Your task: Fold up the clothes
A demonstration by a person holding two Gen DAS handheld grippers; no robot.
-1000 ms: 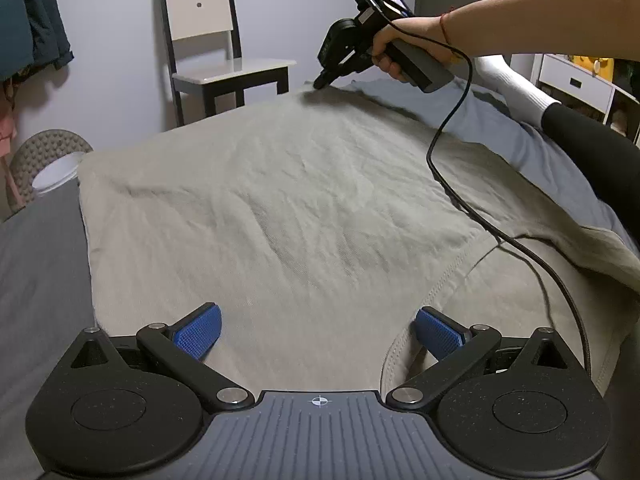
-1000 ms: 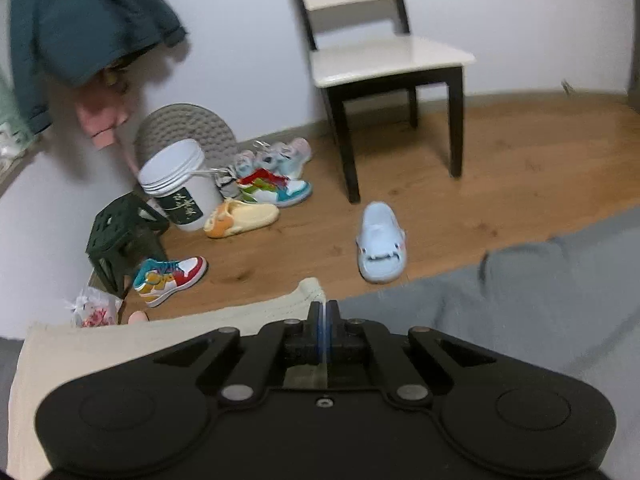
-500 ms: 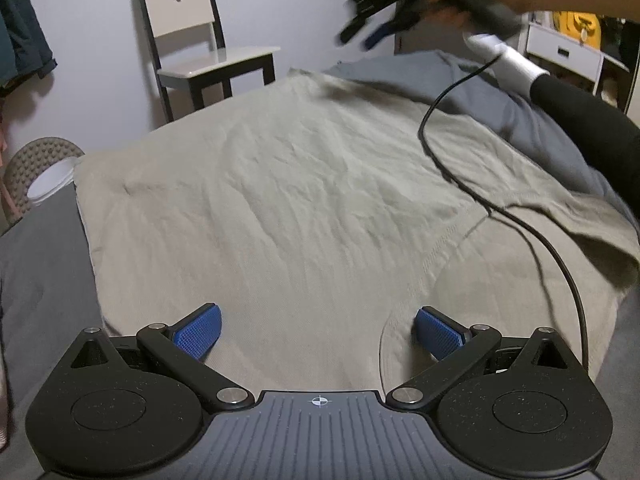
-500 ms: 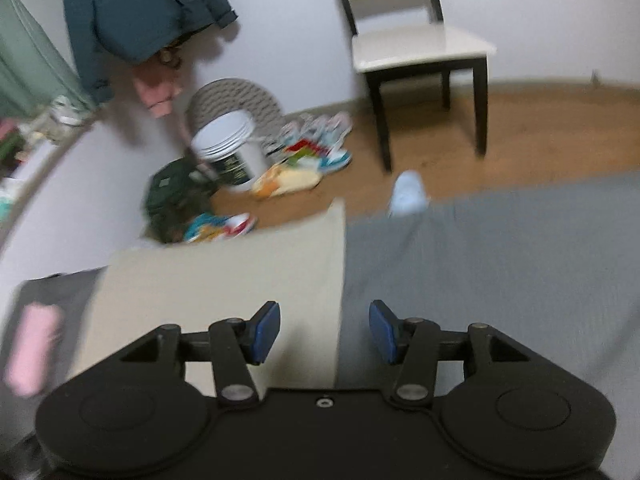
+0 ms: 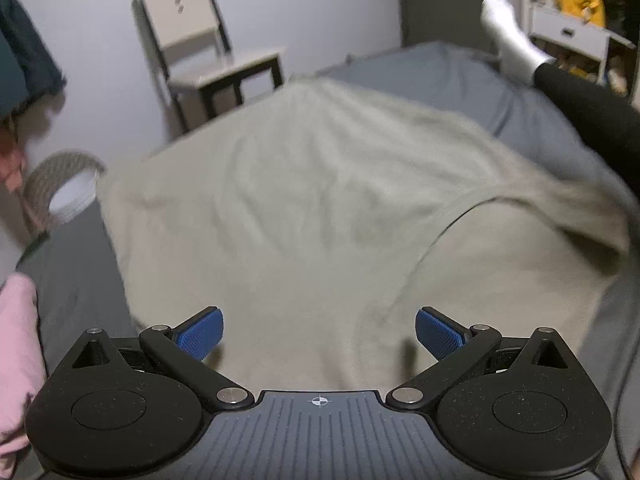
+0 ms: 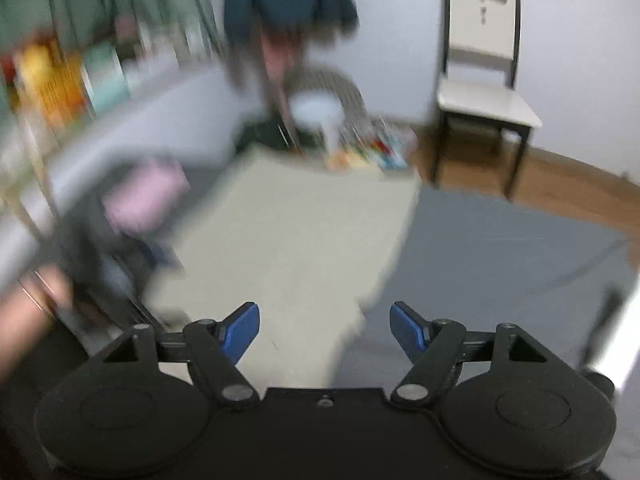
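A large beige garment [image 5: 304, 208] lies spread flat on the grey bed [image 5: 448, 72], one part folded over along a curved seam at the right. My left gripper [image 5: 319, 334] hangs open just above the garment's near edge, blue pads wide apart and empty. In the right wrist view the same beige garment [image 6: 296, 240] runs up the middle, its right edge against the grey bed cover [image 6: 500, 256]. My right gripper [image 6: 325, 332] is open over that edge, holding nothing. This view is blurred.
A pale chair [image 5: 208, 56] stands against the wall beyond the bed. Pink cloth [image 5: 16, 356] lies at the left. A person's dark-trousered leg with a white sock [image 5: 508, 40] rests at the right. A white bucket [image 6: 320, 114] and shoes sit on the wooden floor [image 6: 576, 188].
My right gripper has let go of the garment's far corner, opened, and swung back and away. The left gripper has drawn back a little, still open.
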